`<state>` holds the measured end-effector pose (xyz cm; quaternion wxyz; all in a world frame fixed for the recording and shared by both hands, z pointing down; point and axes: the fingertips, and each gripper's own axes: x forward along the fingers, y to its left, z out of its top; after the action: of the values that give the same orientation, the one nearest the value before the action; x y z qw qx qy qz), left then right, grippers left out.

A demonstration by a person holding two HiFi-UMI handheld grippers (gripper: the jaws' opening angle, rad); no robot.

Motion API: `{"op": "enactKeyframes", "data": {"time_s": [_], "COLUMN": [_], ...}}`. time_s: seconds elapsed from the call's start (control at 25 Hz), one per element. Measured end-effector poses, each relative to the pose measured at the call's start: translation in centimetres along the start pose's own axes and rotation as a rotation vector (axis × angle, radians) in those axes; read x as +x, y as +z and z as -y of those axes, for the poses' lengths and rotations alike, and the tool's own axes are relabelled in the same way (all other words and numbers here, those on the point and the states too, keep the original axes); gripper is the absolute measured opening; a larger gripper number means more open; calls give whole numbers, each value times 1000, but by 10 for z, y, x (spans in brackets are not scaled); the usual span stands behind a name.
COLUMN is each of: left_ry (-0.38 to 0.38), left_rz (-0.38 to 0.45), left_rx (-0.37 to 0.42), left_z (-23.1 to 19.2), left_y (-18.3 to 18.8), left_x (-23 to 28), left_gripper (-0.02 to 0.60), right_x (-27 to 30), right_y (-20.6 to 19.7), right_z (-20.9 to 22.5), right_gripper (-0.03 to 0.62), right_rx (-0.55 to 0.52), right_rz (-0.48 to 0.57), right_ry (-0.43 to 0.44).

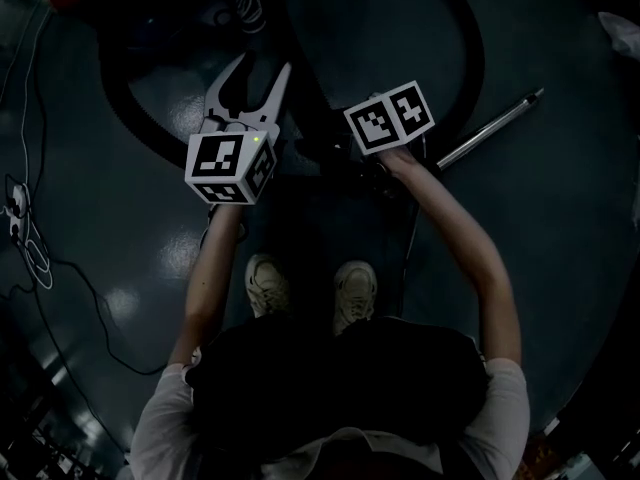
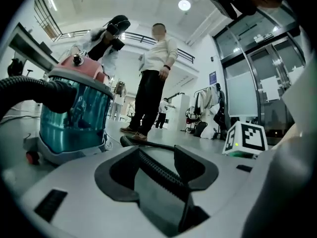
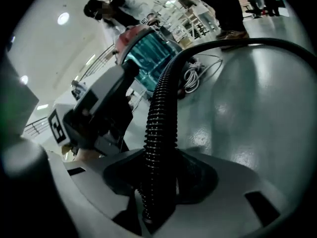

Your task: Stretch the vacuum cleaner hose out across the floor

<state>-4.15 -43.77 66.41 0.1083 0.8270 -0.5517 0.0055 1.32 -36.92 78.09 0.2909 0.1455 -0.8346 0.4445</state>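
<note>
On the floor (image 3: 257, 108) ahead of the person's feet, the hose (image 3: 161, 128) lies in a wide loop running back to the vacuum (image 2: 74, 113). The right gripper (image 3: 163, 177) has its jaws clamped on the ribbed wall. The left gripper (image 1: 266, 68) hangs beside it, jaws apart and empty. A good stretch likely needs a firm clamp and a steady, low pull away from the vacuum, without kinks.

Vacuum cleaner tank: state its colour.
Translucent teal tank, pink lid on top; best in the left gripper view.
</note>
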Motion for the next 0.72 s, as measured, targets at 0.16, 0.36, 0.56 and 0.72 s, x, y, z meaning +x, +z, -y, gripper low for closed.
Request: {"op": "enactKeyframes", "data": {"time_s": [0.16,0.36,0.56,0.72], "left_ry": [-41,-154,-314,-409], "left_rz": [-47,-89,-173,-231], "left_rx": [-37,-74,-105,-199], "left_z": [12,39,92,126], "left_y": [-28,-52,-79,-98], "left_x": [-9,-16,-15,-10], "left_gripper": [209,209,209,209], "right_x": [-4,-39,-83,-109], "right_y": [23,56,85,112], "right_z": [24,70,96,119], "right_gripper": [181,181,181,181], "right_rx": [157,343,445,488], "right_rz": [116,320,501,593], "right_ry": [-61,-119,-161,-210]}}
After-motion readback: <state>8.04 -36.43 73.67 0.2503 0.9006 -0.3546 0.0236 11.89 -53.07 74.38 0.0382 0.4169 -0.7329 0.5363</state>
